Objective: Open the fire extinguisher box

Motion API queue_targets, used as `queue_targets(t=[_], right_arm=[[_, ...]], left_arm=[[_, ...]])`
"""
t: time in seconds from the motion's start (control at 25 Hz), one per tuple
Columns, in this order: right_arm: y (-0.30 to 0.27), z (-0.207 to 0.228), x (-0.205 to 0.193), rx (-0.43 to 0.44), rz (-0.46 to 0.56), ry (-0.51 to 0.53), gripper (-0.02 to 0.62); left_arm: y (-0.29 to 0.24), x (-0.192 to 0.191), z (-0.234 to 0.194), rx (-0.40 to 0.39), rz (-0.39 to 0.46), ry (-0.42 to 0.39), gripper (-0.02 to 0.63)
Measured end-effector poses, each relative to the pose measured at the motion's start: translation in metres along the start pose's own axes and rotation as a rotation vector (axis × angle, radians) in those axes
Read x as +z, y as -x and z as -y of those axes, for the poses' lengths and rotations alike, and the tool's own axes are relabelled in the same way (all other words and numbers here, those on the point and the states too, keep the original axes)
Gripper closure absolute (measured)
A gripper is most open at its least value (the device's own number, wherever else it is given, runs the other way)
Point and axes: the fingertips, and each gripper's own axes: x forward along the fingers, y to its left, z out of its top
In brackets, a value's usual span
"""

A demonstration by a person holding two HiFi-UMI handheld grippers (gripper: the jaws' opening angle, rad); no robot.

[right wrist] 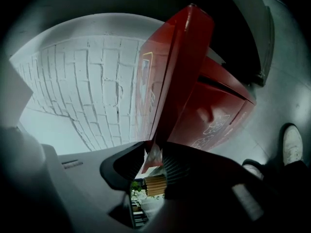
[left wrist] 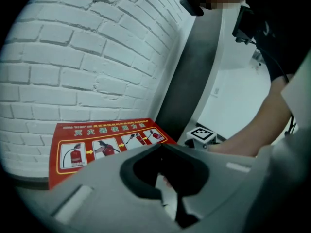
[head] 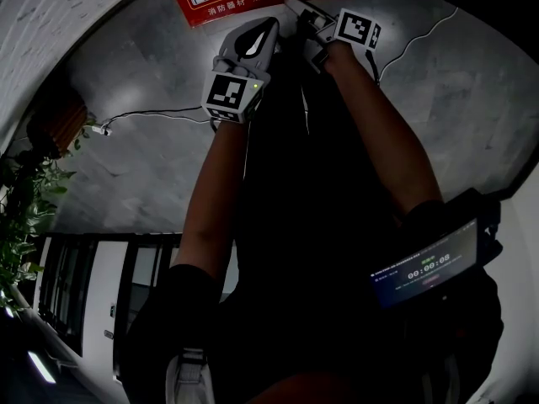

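Right gripper view: the fire extinguisher box (right wrist: 221, 108) stands against the white brick wall (right wrist: 92, 86), with its lid (right wrist: 180, 67) raised on edge.
The lid's lower corner sits between the jaws of my right gripper (right wrist: 156, 165), which stand wide and don't look clamped on it. My left gripper (left wrist: 160, 149) is near it, jaws together on nothing. I judge the opening nearly done. Next I should take that edge, or push under it, and carry the lid back toward the wall until it rests open without dropping shut.
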Motion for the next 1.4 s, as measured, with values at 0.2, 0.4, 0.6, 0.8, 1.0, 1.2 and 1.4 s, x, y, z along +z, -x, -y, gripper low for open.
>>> queue_targets(t=[0.2,0.4,0.6,0.8,1.0,1.2,1.4], right_arm=[[0.012,-0.027,0.003,0.022,0.012,0.022,0.488],[0.017,-0.049,0.003,0.061,0.040,0.013,0.497],[0.017,-0.088,0.013,0.143,0.059,0.092,0.495],[0.021,-0.123,0.023,0.189,0.084,0.133,0.499],[0.013,-0.152,0.038,0.215,0.100,0.151,0.505],[-0.004,-0.164,0.053,0.257,0.115,0.166,0.515],[-0.004,-0.195,0.075,0.297,0.146,0.204,0.534]], left_arm=[[0.004,0.012,0.005,0.000,0.008,-0.007,0.603],[-0.001,0.016,0.001,-0.003,0.031,-0.022,0.604],[0.004,0.031,0.002,-0.015,0.058,-0.031,0.603],[0.015,0.050,0.002,-0.008,0.079,-0.043,0.603],[0.016,0.073,-0.008,-0.009,0.098,-0.051,0.604],[0.004,0.084,-0.028,-0.008,0.118,-0.063,0.604],[0.002,0.107,-0.028,-0.017,0.134,-0.073,0.604]])
